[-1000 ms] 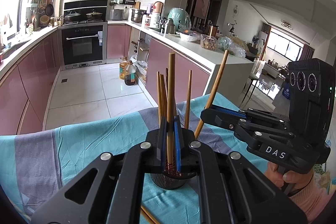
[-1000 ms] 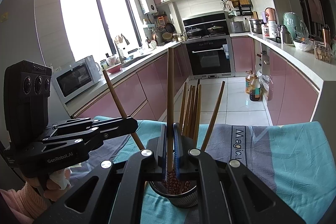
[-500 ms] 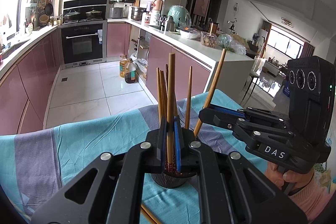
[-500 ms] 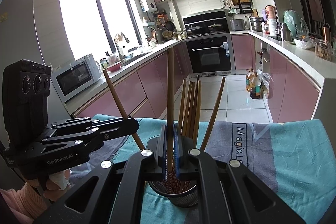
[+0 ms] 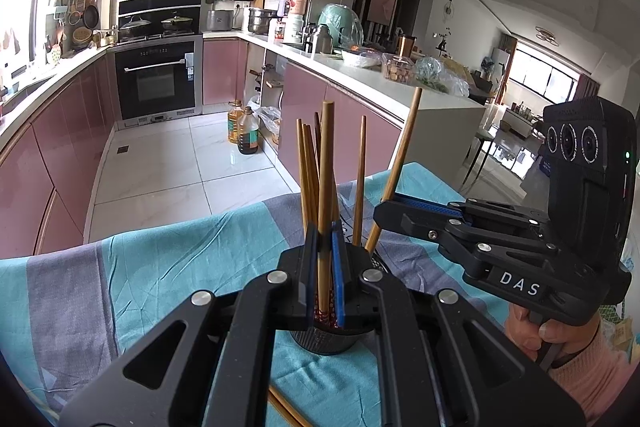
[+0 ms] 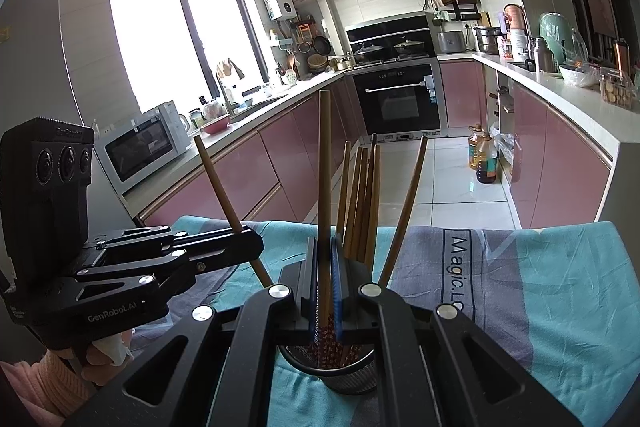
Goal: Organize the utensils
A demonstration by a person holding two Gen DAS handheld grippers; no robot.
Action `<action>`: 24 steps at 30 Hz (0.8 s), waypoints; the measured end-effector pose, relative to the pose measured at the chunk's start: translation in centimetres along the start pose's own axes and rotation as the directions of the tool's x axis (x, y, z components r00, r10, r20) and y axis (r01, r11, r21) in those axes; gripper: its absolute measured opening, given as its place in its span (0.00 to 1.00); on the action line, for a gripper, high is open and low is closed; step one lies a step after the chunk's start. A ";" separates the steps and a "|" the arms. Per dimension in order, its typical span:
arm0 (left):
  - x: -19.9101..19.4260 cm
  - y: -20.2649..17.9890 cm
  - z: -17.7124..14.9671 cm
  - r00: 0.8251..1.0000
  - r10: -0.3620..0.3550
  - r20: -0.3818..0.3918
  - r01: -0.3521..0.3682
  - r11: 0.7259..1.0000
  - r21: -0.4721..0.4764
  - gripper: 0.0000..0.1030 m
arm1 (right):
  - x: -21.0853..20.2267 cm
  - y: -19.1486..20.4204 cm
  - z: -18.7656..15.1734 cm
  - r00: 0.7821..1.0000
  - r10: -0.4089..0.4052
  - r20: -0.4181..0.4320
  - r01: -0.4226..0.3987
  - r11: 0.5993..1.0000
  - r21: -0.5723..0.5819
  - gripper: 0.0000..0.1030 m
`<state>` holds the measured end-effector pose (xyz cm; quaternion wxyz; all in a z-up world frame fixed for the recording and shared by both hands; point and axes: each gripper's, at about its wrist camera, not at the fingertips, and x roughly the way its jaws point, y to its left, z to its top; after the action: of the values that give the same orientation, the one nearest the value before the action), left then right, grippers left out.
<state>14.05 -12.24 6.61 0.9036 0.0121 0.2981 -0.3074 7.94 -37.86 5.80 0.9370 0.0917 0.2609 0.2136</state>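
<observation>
A dark mesh utensil cup (image 5: pixel 326 337) stands on the teal and grey cloth (image 5: pixel 168 267), with several wooden chopsticks (image 5: pixel 310 171) upright in it. It also shows in the right wrist view (image 6: pixel 340 373). My left gripper (image 5: pixel 325 267) is shut on one chopstick (image 5: pixel 326 163), whose lower end is inside the cup. My right gripper (image 6: pixel 325 279) is shut on another chopstick (image 6: pixel 324 163), also standing in the cup. Each gripper shows in the other's view, the right one (image 5: pixel 380 213) and the left one (image 6: pixel 256 247), close beside the cup.
A loose chopstick (image 5: pixel 286 409) lies on the cloth in front of the cup. Beyond the table edge are a tiled floor (image 5: pixel 168 163), pink cabinets (image 6: pixel 256 183), an oven (image 5: pixel 158 79) and oil bottles (image 5: pixel 248 131).
Both grippers have sunk slightly with their chopsticks in the cup. Otherwise nothing has visibly moved.
</observation>
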 end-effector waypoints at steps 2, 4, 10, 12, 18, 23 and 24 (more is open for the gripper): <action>0.0 0.1 -0.1 1.000 -0.001 -0.003 0.001 1.000 0.001 0.07 | 0.0 0.0 -0.1 1.000 -0.001 -0.002 0.001 1.000 0.000 0.05; 0.1 0.1 -0.1 1.000 -0.001 -0.006 0.001 1.000 0.002 0.07 | 0.2 0.0 0.1 1.000 0.000 -0.005 0.000 1.000 0.001 0.05; 0.6 0.1 0.3 1.000 -0.011 -0.023 0.011 1.000 -0.002 0.07 | 0.6 -0.2 0.2 1.000 -0.002 -0.014 0.002 1.000 0.008 0.05; 0.8 0.2 0.3 1.000 -0.012 -0.029 0.012 1.000 0.000 0.07 | 0.7 -0.3 0.3 1.000 -0.002 -0.017 0.002 1.000 0.010 0.05; 1.4 0.5 0.6 0.999 -0.015 -0.042 0.015 1.000 -0.006 0.07 | 1.2 -0.7 0.5 0.999 -0.004 -0.034 0.005 1.000 0.019 0.05; 1.9 0.5 0.7 0.998 -0.014 -0.054 0.014 1.000 -0.009 0.07 | 1.7 -0.8 0.4 0.999 -0.007 -0.052 0.009 1.000 0.029 0.05; 2.1 0.6 0.8 0.998 -0.013 -0.056 0.012 1.000 -0.011 0.07 | 1.8 -0.8 0.4 0.998 -0.007 -0.054 0.009 0.999 0.031 0.05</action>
<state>16.14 -13.12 6.03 0.8930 0.0142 0.3250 -0.3112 9.84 -37.78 5.14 0.9289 0.0993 0.2899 0.2081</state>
